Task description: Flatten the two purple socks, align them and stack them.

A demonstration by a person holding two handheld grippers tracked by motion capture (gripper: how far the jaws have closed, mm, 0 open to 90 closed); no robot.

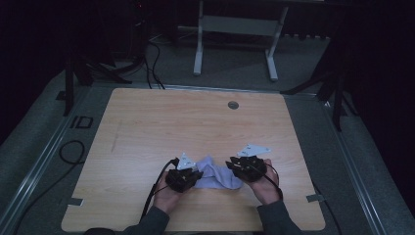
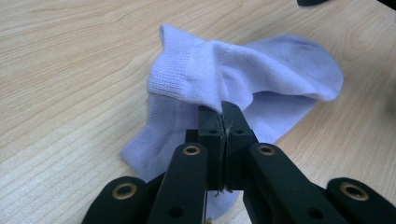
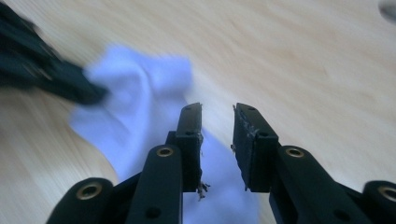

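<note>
Dim room, pale wooden desk (image 1: 147, 127). Left tongs (image 2: 223, 116) clamped tight on a raised fold of the light lavender knitted sock (image 2: 261, 70). Right tongs (image 3: 217, 122) apart, jaws hovering over the sock's other end. Sock lies crumpled near the desk's front edge, between both hands.

Lavender sock (image 2: 261, 70) on pale wood-grain table (image 2: 70, 70)

High cam looks down on table (image 1: 147, 122); gripper cams close, both share sock (image 2: 261, 70).
</note>
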